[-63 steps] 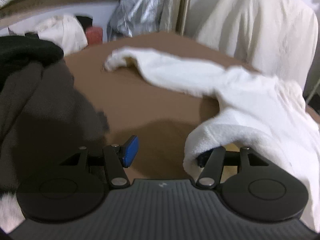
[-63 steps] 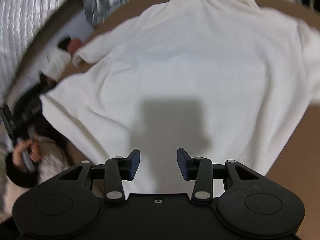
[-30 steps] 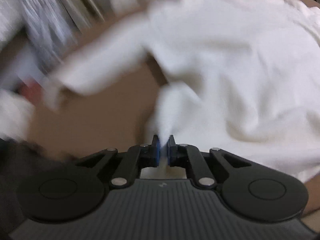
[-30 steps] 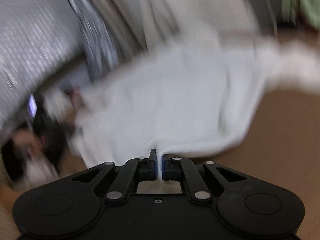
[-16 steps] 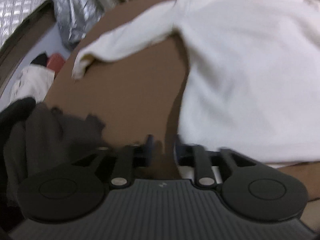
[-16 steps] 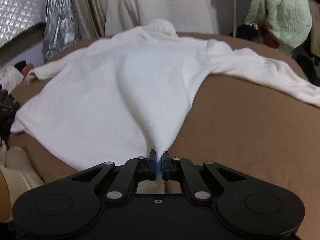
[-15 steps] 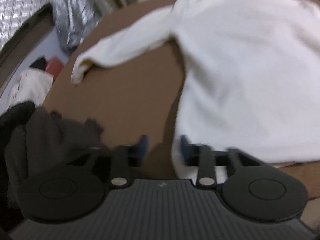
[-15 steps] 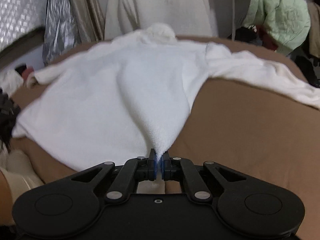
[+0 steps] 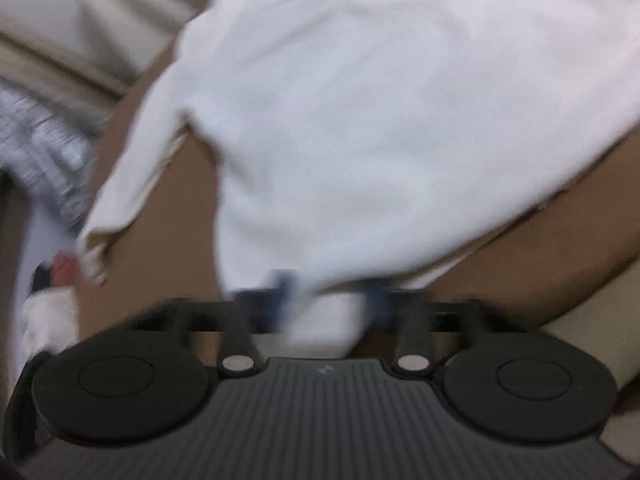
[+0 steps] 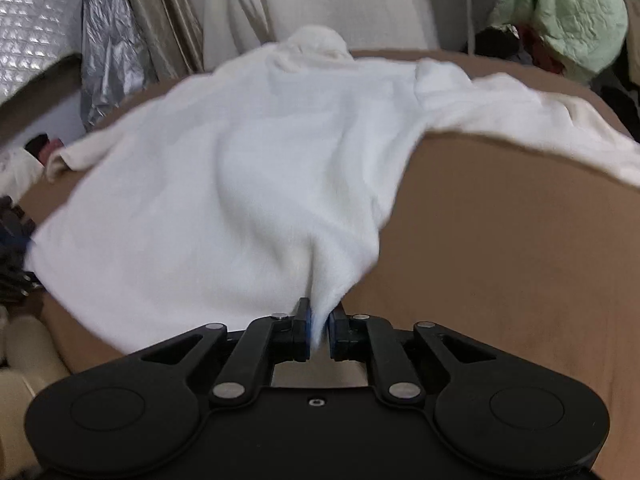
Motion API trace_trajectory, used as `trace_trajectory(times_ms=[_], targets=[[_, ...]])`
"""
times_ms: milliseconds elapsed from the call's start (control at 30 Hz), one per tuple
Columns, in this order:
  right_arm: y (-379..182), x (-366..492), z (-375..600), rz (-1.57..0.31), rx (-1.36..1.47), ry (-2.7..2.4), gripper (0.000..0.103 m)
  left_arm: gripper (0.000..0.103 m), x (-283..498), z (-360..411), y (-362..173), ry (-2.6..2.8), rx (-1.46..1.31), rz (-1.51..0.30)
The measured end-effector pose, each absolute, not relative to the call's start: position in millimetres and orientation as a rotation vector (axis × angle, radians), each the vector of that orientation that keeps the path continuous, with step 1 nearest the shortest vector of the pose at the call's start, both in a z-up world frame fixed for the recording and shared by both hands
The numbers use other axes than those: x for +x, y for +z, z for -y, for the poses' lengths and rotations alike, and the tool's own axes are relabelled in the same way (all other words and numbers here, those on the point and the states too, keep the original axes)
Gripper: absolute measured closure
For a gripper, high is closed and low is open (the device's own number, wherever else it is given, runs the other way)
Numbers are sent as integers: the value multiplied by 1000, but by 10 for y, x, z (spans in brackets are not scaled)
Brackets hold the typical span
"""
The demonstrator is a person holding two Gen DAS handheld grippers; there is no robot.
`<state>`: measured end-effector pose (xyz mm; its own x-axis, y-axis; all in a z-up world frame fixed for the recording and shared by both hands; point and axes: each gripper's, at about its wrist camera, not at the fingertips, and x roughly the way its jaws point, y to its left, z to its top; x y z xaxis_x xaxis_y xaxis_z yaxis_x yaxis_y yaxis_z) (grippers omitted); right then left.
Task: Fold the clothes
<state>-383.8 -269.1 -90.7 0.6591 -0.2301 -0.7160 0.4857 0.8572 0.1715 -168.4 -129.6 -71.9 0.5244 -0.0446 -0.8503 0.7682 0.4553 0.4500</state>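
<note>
Left wrist view: the left gripper, lower centre, is closing around the white fleece top's hem. Right wrist view: the right gripper is loosening on another hem corner; top spread flat on brown surface, folding barely begun.

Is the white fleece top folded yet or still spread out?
Spread: the white fleece top lies flat on the brown surface, both sleeves out, no fold.
</note>
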Motion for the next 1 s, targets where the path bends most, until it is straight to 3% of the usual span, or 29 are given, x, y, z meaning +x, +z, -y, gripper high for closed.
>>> trace_trajectory(times_ms=[133,267,433,467,533,600,867,900,967,1000], targets=[[-683,-3712,2800,-709,289,-413,90,96,-1388,1379,-542,-562,923,-847],[-687,-3390,2944,-732,239,-412,92,96,-883,1354,-397,-509,652,-850],[-854,-3016,3140,-796,231,-504,90,95,-554,1292,-653,-439,470,-868],[-881,-2985,3167,-808,251,-516,87,93,-549,1275,-714,-426,458,-876],[-900,-2983,3207,-813,281,-534,69,92,-502,1225,-795,-406,438,-890],[-821,-3064,3165,-768,281,-539,61,91,-536,1190,-736,-399,428,-872],[-495,-3546,2846,-632,255,-453,39,91,-546,1144,-718,-373,448,-853],[-512,-3571,2800,-651,247,-436,36,86,-547,1161,-720,-365,467,-846],[-616,-3564,2701,-726,207,-414,34,66,-579,1204,-738,-319,527,-829],[-700,-3538,2655,-764,174,-404,34,50,-601,1216,-742,-292,556,-816]])
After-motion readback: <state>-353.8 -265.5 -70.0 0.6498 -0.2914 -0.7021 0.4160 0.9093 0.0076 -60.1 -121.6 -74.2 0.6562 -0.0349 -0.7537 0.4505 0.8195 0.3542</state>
